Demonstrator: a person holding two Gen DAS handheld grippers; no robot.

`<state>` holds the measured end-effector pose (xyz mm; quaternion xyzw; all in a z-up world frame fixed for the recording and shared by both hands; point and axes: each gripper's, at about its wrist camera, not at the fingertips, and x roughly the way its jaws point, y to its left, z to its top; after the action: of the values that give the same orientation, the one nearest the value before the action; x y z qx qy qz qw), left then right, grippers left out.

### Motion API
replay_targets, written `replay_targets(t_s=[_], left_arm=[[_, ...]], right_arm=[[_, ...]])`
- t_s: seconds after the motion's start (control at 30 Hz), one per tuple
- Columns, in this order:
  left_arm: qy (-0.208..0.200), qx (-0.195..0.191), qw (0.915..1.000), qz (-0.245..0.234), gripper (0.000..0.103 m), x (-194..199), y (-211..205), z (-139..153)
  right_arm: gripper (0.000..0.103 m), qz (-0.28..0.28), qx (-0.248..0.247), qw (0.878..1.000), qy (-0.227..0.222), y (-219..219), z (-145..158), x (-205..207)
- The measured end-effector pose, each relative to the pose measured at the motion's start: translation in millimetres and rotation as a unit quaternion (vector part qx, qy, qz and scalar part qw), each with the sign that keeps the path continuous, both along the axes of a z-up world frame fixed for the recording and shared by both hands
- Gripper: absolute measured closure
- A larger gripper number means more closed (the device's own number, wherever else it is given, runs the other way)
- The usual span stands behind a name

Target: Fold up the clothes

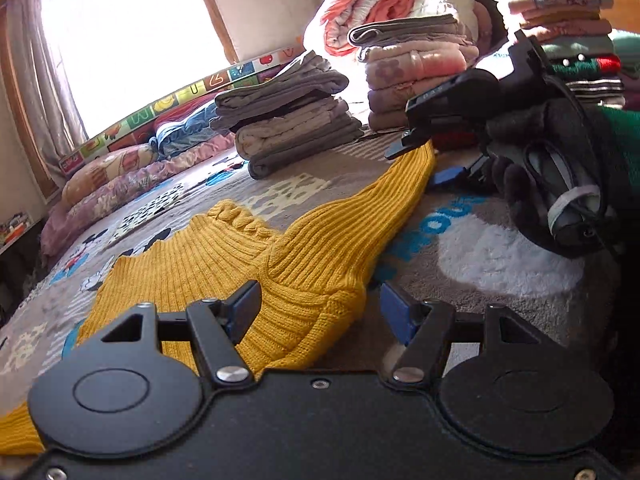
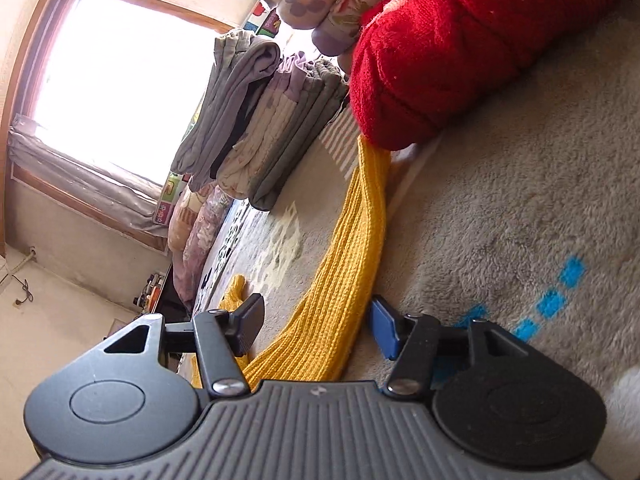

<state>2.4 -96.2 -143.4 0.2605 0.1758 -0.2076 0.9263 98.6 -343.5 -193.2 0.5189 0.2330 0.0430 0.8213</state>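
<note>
Patterned blanket (image 1: 500, 256); yellow sweater (image 1: 304, 248) partly hidden.

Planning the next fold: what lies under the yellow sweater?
The yellow sweater lies spread on the grey patterned blanket. Whatever sits beneath its body is covered. Its sleeve end runs to the red knit; overlap is unclear.

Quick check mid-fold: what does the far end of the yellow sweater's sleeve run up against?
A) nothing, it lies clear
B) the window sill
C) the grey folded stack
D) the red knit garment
D: in the right wrist view the yellow sweater's sleeve ends against the red knit garment.
</note>
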Motion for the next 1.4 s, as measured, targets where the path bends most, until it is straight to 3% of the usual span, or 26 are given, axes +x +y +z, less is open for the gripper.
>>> replay_targets(t_s=[0.07,0.13,0.17,0.3,0.33,0.37,0.4,0.43,0.5,0.67,0.7,0.77,0.8,0.83,0.93,1.0,1.1,1.13,1.27,1.3,1.33,1.37,1.4], left_arm=[[-0.010,0.041,0.9991,-0.007,0.037,3.7,-11.8,-11.4],[-0.022,0.077,0.9968,-0.007,0.037,6.8,-19.0,-21.8],[-0.031,0.089,0.9956,-0.007,0.037,7.4,-20.6,-24.5],[-0.077,0.131,0.9883,-0.008,0.038,10.8,-25.9,-31.3],[-0.091,0.144,0.9854,-0.007,0.045,12.4,-28.0,-33.1],[-0.098,0.160,0.9822,-0.004,0.068,16.3,-30.6,-36.1],[-0.097,0.173,0.9801,-0.002,0.081,20.2,-32.1,-39.2],[-0.093,0.175,0.9801,-0.006,0.086,20.3,-31.9,-39.5],[-0.085,0.170,0.9816,-0.020,0.088,17.7,-30.5,-37.9],[-0.045,0.172,0.9823,-0.061,0.089,13.8,-25.0,-42.7],[-0.041,0.165,0.9836,-0.060,0.089,13.6,-23.9,-39.8],[-0.025,0.144,0.9872,-0.064,0.078,12.6,-20.1,-30.8],[-0.008,0.118,0.9902,-0.074,0.073,11.2,-14.6,-22.1],[0.011,0.087,0.9924,-0.087,0.061,9.6,-8.2,-12.9],[0.062,-0.024,0.9940,-0.086,0.061,14.0,16.4,11.7],[0.092,-0.080,0.9898,-0.074,0.061,22.4,33.1,22.9],[0.117,-0.140,0.9824,-0.042,0.064,35.2,58.2,31.0],[0.123,-0.147,0.9809,-0.033,0.064,38.2,62.2,30.8],[0.146,-0.156,0.9769,0.000,0.064,48.0,70.5,25.4],[0.151,-0.158,0.9757,0.008,0.064,50.5,72.5,24.1],[0.157,-0.161,0.9743,0.017,0.064,52.9,74.6,22.7],[0.163,-0.163,0.9729,0.025,0.063,55.4,76.7,21.3],[0.168,-0.165,0.9713,0.033,0.063,57.8,78.8,20.0]], right_arm=[[0.058,0.002,0.007,1.000,-0.006,-3.0,-4.0,6.0],[0.088,0.005,0.014,1.000,-0.005,-6.4,-11.4,10.5],[0.092,-0.001,0.020,1.000,0.001,-7.9,-14.0,10.5],[0.093,-0.012,0.029,0.999,-0.033,-5.5,9.6,-10.9],[0.093,-0.009,0.030,0.998,-0.048,-5.1,20.4,-18.4],[0.093,-0.007,0.025,0.998,-0.057,-5.3,30.5,-23.5],[0.093,-0.005,0.019,0.998,-0.064,-6.2,39.3,-27.1],[0.093,-0.007,0.001,0.998,-0.065,-7.2,46.2,-29.7],[0.093,-0.015,-0.038,0.997,-0.066,-9.5,56.3,-34.3],[0.093,-0.050,-0.041,0.998,-0.026,-25.6,42.2,-41.5],[0.093,-0.051,-0.043,0.998,-0.013,-26.1,37.6,-39.1],[0.090,-0.063,-0.060,0.996,0.009,-23.3,33.0,-38.9],[0.090,-0.068,-0.072,0.995,0.019,-20.6,31.3,-38.2],[0.090,-0.075,-0.091,0.993,0.029,-18.5,32.5,-39.0],[0.089,-0.107,-0.148,0.983,0.023,-15.8,47.0,-49.5],[0.089,-0.092,-0.187,0.978,-0.024,-9.7,63.1,-55.5],[0.089,0.008,-0.245,0.965,-0.096,22.7,83.6,-46.0],[0.089,0.060,-0.276,0.951,-0.122,44.4,90.6,-40.4],[0.089,0.176,-0.347,0.906,-0.165,106.1,83.8,-23.4],[0.090,0.199,-0.348,0.902,-0.160,115.5,76.0,-16.8],[0.088,0.225,-0.361,0.896,-0.124,128.9,71.4,-6.6],[0.088,0.249,-0.387,0.886,-0.060,138.6,54.2,6.2],[0.089,0.242,-0.376,0.893,-0.055,137.4,44.2,0.7]])
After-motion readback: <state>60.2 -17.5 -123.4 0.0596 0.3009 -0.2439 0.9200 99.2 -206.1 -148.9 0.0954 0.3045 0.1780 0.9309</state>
